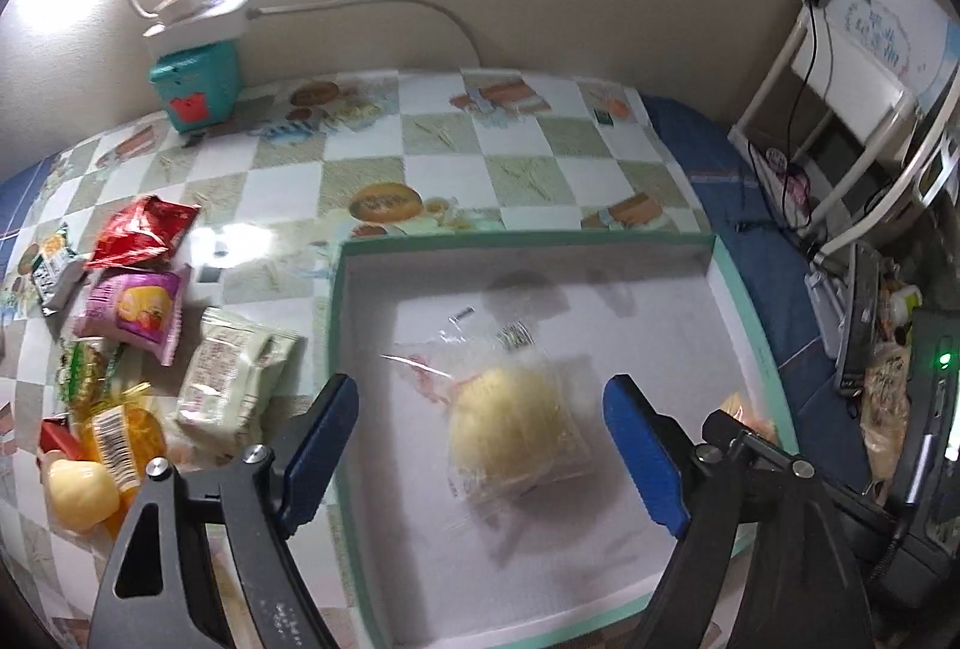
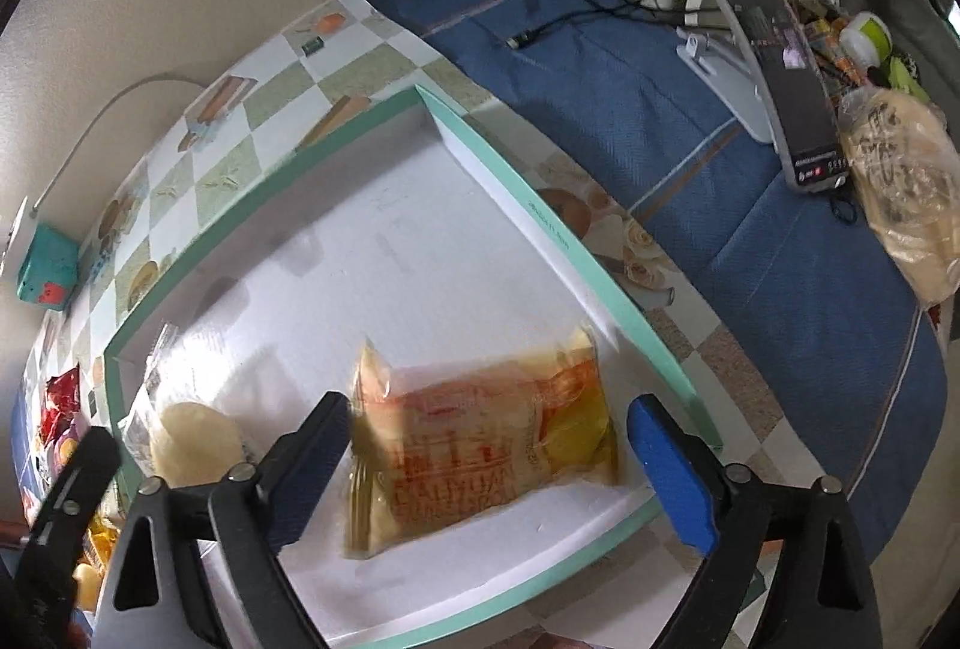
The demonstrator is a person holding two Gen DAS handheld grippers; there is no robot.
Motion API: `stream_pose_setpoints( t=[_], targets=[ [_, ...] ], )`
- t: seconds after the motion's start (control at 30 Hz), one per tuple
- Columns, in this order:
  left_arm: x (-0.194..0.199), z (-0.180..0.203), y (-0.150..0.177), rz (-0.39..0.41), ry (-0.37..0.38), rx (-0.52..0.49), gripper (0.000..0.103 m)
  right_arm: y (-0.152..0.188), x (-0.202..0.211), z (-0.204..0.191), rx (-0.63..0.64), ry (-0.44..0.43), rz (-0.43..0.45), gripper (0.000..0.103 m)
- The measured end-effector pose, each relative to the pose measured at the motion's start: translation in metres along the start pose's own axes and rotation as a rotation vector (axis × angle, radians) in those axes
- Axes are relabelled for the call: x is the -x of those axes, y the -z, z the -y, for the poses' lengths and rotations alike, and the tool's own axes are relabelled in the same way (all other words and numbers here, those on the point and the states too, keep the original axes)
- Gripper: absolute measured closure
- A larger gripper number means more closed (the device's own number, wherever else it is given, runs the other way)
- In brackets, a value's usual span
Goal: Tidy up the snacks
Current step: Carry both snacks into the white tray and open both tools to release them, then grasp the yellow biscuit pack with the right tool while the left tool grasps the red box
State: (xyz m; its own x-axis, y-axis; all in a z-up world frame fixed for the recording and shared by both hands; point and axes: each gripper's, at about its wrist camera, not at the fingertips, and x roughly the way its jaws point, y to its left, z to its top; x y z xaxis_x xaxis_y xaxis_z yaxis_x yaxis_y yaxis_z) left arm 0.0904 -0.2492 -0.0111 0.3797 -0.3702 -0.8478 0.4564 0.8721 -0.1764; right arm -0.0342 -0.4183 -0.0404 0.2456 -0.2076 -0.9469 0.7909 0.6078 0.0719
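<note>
Checkered oilcloth (image 1: 420,151) printed with pastries covered the table, and on it lay a shallow white box (image 1: 729,289) with a mint-green rim, the landmark for everything else. Inside the box lay two wrapped snacks: a pale round bun in clear wrap (image 1: 516,433) and, beside it toward the box's right rim, an orange-printed cake packet (image 2: 480,445). The left gripper (image 1: 480,445) hung over the bun with its blue-padded jaws spread wide, neither pad touching the wrapper. The right gripper (image 2: 489,463) stood likewise over the cake packet, jaws wide apart, the packet between them but not pressed.

Left of the box, on the oilcloth, lay the unsorted pile: a red foil bag (image 1: 144,232), a pink packet (image 1: 135,313), a cream packet (image 1: 234,379) just beside the box wall, and an orange packet with a barcode (image 1: 123,439) (a few more were too blurred to name). Beyond the box, against the wall, stood a teal box (image 1: 195,91) with a power strip (image 1: 201,16) on top. Right of the box, blue cloth (image 2: 690,121) carried cables, a black device (image 2: 792,91) and a plastic bag (image 2: 900,193).
</note>
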Motion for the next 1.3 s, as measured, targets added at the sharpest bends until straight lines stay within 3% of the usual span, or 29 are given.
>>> stream_pose_setpoints(
  t=[0.17,0.3,0.6,0.83,1.07,1.3],
  targets=[
    [0.030,-0.025,-0.005,0.050,-0.011,0.070,0.012,0.002,0.016,-0.011,0.045,-0.026,0.038,0.000],
    [0.055,-0.069,-0.003,0.084,-0.045,0.185,0.002,0.005,0.029,-0.021,0.077,-0.041,0.062,0.000],
    [0.112,-0.183,0.019,0.107,-0.276,0.385,0.002,0.018,0.071,-0.060,0.148,-0.163,0.126,0.000],
    [0.140,-0.242,0.055,0.105,-0.342,0.535,0.002,0.052,0.093,-0.114,0.286,-0.263,0.116,0.000],
    [0.125,-0.266,0.083,0.013,-0.355,0.609,0.002,0.101,0.093,-0.182,0.477,-0.326,0.045,0.000],
    [0.085,-0.278,0.110,-0.134,-0.348,0.679,0.002,0.140,0.074,-0.213,0.555,-0.354,-0.059,0.000]
  ],
)
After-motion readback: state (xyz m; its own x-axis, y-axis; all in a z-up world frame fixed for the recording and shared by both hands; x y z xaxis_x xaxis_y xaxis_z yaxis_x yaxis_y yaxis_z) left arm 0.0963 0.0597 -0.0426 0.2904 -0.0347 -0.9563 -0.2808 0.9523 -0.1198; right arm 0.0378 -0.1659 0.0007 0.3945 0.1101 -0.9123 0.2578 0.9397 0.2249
